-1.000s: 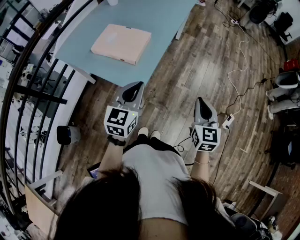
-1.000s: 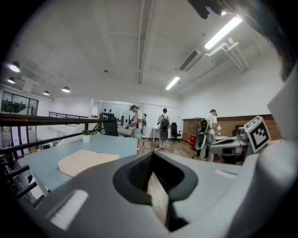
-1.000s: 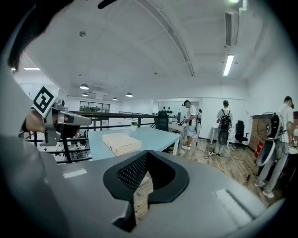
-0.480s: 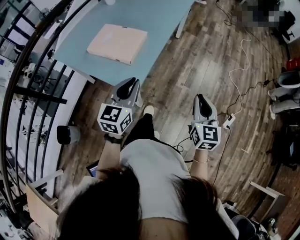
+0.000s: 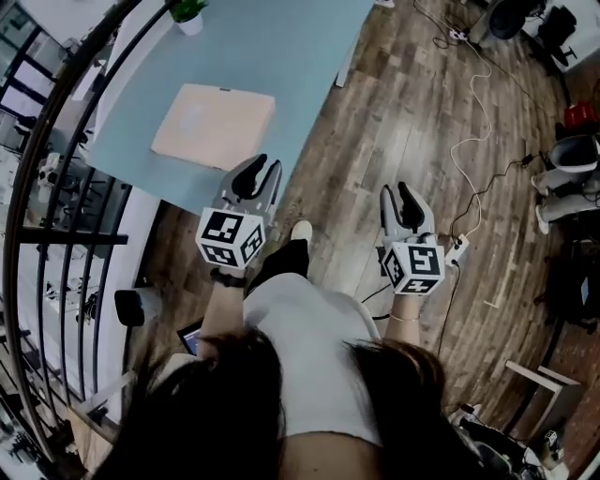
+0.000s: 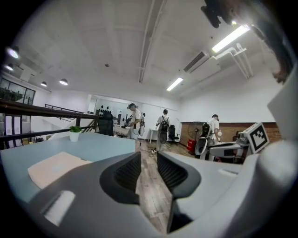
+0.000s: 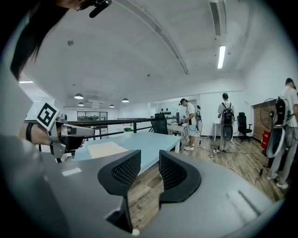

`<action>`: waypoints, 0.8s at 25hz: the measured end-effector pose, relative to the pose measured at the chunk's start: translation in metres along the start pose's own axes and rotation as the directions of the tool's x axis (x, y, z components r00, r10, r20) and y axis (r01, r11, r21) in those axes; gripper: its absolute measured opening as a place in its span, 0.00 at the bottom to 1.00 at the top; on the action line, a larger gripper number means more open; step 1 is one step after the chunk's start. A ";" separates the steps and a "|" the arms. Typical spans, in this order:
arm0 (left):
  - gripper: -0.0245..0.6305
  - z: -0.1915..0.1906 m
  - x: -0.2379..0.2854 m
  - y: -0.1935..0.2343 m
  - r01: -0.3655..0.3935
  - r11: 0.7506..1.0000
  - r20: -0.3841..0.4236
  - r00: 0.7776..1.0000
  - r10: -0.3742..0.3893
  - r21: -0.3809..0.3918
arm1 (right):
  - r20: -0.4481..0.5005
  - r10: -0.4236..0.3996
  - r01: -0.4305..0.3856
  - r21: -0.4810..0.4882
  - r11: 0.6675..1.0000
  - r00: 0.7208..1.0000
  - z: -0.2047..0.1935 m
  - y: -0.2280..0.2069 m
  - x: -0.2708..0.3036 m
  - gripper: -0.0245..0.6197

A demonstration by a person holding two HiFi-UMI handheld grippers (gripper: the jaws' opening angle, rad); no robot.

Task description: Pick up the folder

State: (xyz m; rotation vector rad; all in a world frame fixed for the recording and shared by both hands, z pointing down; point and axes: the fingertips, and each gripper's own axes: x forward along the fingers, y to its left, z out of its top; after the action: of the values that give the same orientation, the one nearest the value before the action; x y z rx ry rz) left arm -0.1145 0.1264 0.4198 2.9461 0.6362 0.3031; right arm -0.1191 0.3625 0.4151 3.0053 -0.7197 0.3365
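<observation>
The folder [image 5: 214,127] is a flat pale beige rectangle lying on the light blue table [image 5: 309,56], near its front corner. My left gripper [image 5: 260,169] hovers at the table's front edge, just right of the folder's near corner and apart from it. Its jaws have just been opening and stand open with nothing between them. In the left gripper view the folder [image 6: 56,167] lies left of the left gripper [image 6: 148,159]. My right gripper [image 5: 398,194] is over the wooden floor to the right of the table. Its jaws have also just been opening and hold nothing. The folder [image 7: 106,148] shows beyond the right gripper [image 7: 150,161].
A small potted plant [image 5: 187,13] stands at the table's far end. A dark curved railing [image 5: 56,159] runs along the left. A white cable [image 5: 478,103] trails over the floor at the right. Several people [image 6: 135,121] stand far off among desks and chairs.
Both grippers have moved forward toward the table as the person stepped ahead. Both pairs of jaws went from shut to parted. The folder now lies closer to the left gripper.
</observation>
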 end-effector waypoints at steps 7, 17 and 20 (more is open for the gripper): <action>0.23 0.037 0.065 0.039 -0.011 1.000 0.015 1.000 0.011 0.023 | 0.019 0.016 -0.016 0.013 1.000 1.000 0.030 -0.027 0.072 0.20; 0.23 0.018 0.102 0.121 -0.119 0.991 -0.045 0.992 0.116 -0.065 | -0.081 0.131 -0.132 -0.006 0.991 0.988 0.033 -0.018 0.183 0.20; 0.23 0.010 0.097 0.148 -0.159 0.983 -0.059 0.986 0.154 -0.093 | -0.115 0.186 -0.190 -0.021 0.982 0.976 0.031 0.004 0.214 0.20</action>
State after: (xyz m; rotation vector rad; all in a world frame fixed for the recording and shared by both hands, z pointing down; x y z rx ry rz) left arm 0.0324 0.0325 0.4489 2.9072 0.3837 0.4138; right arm 0.0715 0.2614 0.4310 2.8665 -0.9910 0.4920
